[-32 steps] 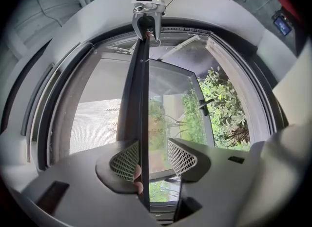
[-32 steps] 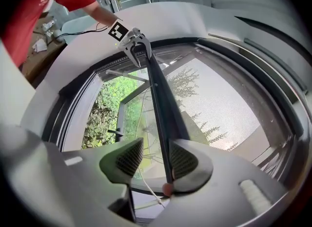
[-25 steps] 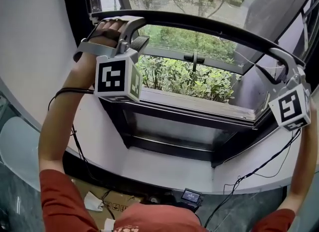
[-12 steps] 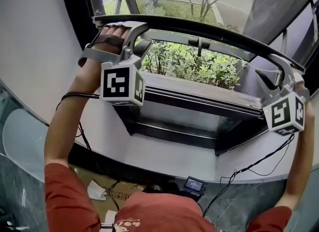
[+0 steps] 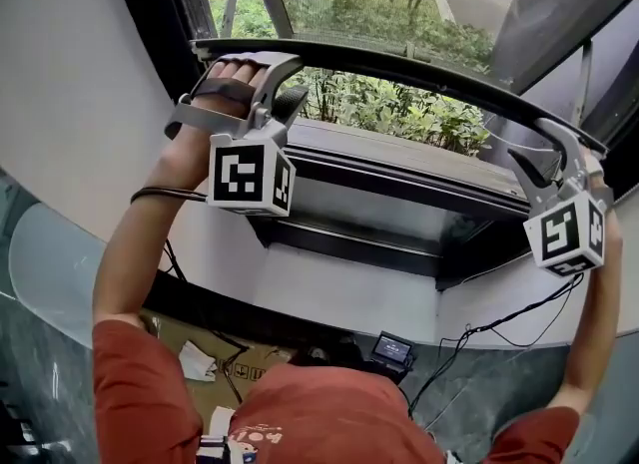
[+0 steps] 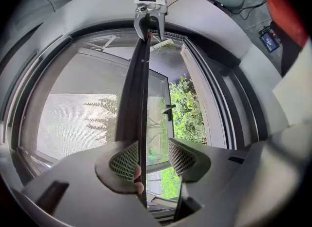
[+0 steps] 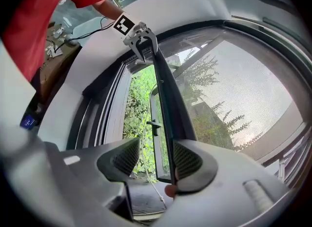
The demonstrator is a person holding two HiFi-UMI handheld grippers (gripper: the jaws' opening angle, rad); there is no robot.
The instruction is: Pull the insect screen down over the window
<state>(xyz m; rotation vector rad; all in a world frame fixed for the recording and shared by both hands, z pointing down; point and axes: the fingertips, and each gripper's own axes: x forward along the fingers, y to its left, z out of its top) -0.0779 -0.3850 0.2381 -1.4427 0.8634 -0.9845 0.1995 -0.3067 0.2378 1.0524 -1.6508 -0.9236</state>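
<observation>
Hands raised at the window, you set your left hand-held gripper on the insect screen's dark bottom bar, jaws unclenched, the bar along one pad. Print on the cardboard box below is too small to read. The mesh reaches partway down, with shrubs showing beneath the bar. Your right hand-held gripper gapes wide, the bar beside one pad.

The screen bar has come down closer to the sill, narrowing the strip of greenery between them.
</observation>
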